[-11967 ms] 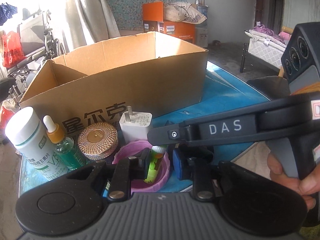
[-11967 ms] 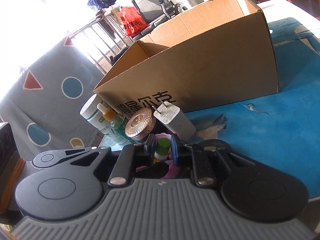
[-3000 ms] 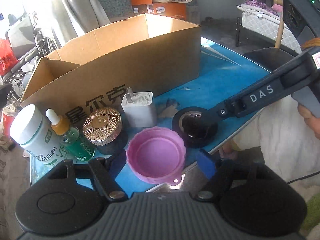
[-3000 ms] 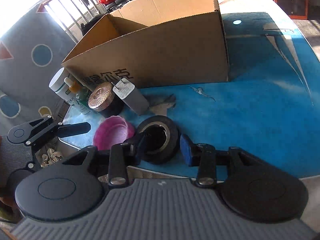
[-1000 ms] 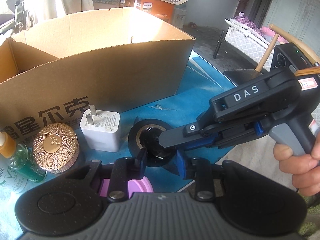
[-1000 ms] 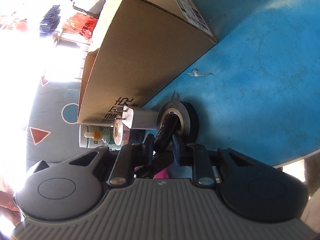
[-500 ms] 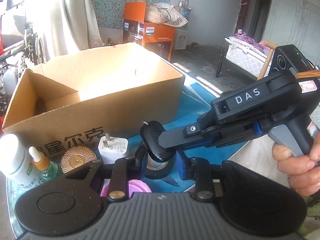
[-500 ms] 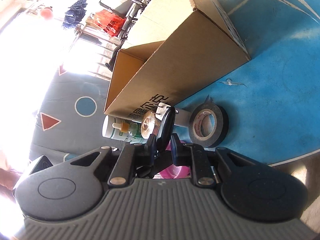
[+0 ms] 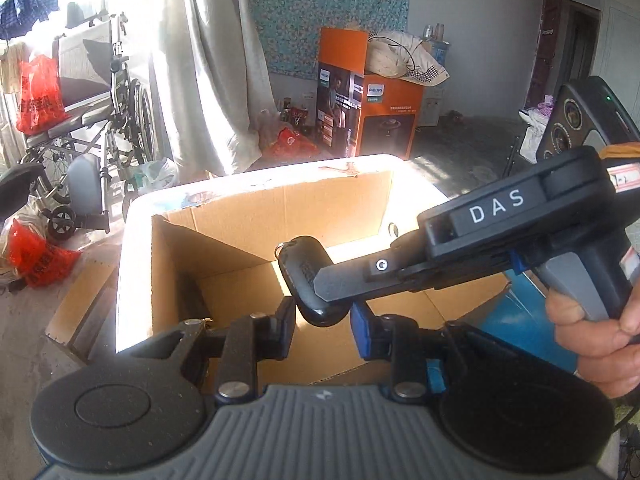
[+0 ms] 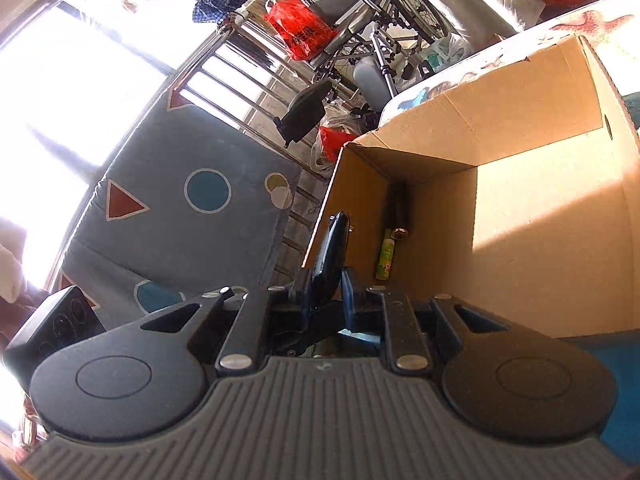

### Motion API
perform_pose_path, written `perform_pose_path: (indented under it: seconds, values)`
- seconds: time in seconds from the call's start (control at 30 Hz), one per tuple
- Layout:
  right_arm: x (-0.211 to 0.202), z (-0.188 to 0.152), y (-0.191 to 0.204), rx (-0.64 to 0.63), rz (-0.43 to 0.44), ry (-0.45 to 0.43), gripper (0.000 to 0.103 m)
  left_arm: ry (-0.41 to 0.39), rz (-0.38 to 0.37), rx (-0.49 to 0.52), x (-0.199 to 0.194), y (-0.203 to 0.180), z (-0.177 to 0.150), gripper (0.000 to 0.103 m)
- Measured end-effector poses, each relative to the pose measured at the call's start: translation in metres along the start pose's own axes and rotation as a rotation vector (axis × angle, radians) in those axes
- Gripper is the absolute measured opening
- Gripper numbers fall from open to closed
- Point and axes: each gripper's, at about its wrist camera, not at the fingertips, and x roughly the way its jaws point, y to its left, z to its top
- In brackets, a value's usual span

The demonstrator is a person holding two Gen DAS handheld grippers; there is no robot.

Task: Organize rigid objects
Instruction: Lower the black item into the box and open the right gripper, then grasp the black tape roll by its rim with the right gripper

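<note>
- The right claw [image 10: 326, 280] is clamped on a black car key fob [image 9: 306, 276], which is held over the open cardboard box [image 9: 360, 200].
- The left claw [image 9: 323, 322] is seen close around the fob's lower end; whether it is gripped cannot be told.
- The fob should be lowered near the box floor, beside the green tube [image 10: 385, 254], before it is let go.

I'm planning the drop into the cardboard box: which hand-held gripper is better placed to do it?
The right hand-held gripper. It is shut on the black key fob and holds it above the open cardboard box. The left hand-held gripper holds nothing.
</note>
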Motion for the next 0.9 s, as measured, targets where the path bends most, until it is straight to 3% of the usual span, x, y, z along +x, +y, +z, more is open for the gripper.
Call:
perform_pose_path:
  seconds: [0.17, 0.3, 0.5, 0.73, 0.9]
  values:
    - [0.067, 0.048, -0.02, 0.084, -0.028, 0.141, 0.015, 0.134, 0.038, -0.035, 0.042, 0.04, 0.006, 0.03]
    - [0.12, 0.061, -0.038, 0.142, -0.078, 0.251, 0.015, 0.227, 0.063, -0.049, 0.068, 0.06, 0.002, 0.025]
    - [0.169, 0.058, -0.058, 0.205, -0.138, 0.357, 0.016, 0.226, 0.066, -0.052, 0.064, 0.061, -0.001, 0.026]
    - [0.14, 0.055, -0.045, 0.19, -0.102, 0.282, 0.016, 0.087, 0.072, -0.054, 0.021, 0.051, 0.007, 0.032]
    - [0.06, 0.041, -0.024, 0.098, -0.059, 0.155, 0.017, -0.018, 0.018, -0.068, -0.027, 0.034, -0.004, 0.04]
